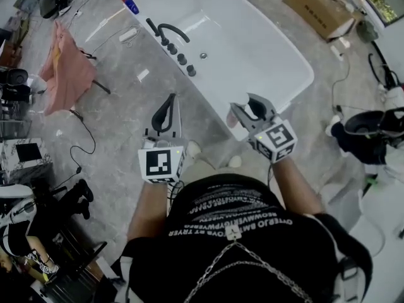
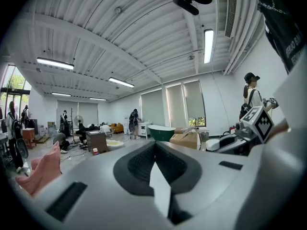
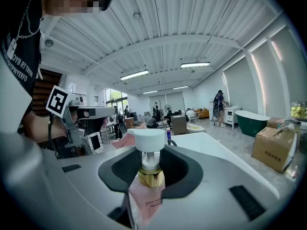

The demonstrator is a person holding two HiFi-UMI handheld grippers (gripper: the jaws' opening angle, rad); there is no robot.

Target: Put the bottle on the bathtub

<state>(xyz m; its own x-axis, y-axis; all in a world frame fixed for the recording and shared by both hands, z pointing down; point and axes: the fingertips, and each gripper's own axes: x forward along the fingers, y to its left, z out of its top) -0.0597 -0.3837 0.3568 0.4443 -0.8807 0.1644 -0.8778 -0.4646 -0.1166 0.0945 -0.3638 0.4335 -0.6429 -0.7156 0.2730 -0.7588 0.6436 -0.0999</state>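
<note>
Grey stone-look floor (image 1: 126, 115) spreads around a white bathtub (image 1: 246, 40) in a large open workroom, and the person stands at the tub's near corner with both tools raised.

The right gripper (image 3: 150, 172) is closed on the bottle (image 3: 145, 195), a pink one with a gold collar and a white pump head (image 3: 150, 139). Its jaws clamp the upper body just under the collar, so the pump stands clear above the pads and the bottle stays upright. That grip probably leaves the base free to meet a flat surface first. In the head view this gripper hangs over the tub's near corner, and the bottle is not yet set down on the rim.

The left gripper (image 2: 156, 171) has its jaws drawn together with nothing between them. It is held beside the right one over the floor, just short of the tub, apparently only kept out of the way.

Further along the rim a black faucet (image 1: 167, 31) and its row of knobs take up the left edge, and two small bottles (image 1: 129, 4) stand at the far corner. The bare rim nearest the right gripper therefore looks like the easiest landing spot. A pink cloth (image 1: 66, 74) hangs well off to the left, and a cardboard box (image 1: 315, 5) sits beyond the tub on the right.
</note>
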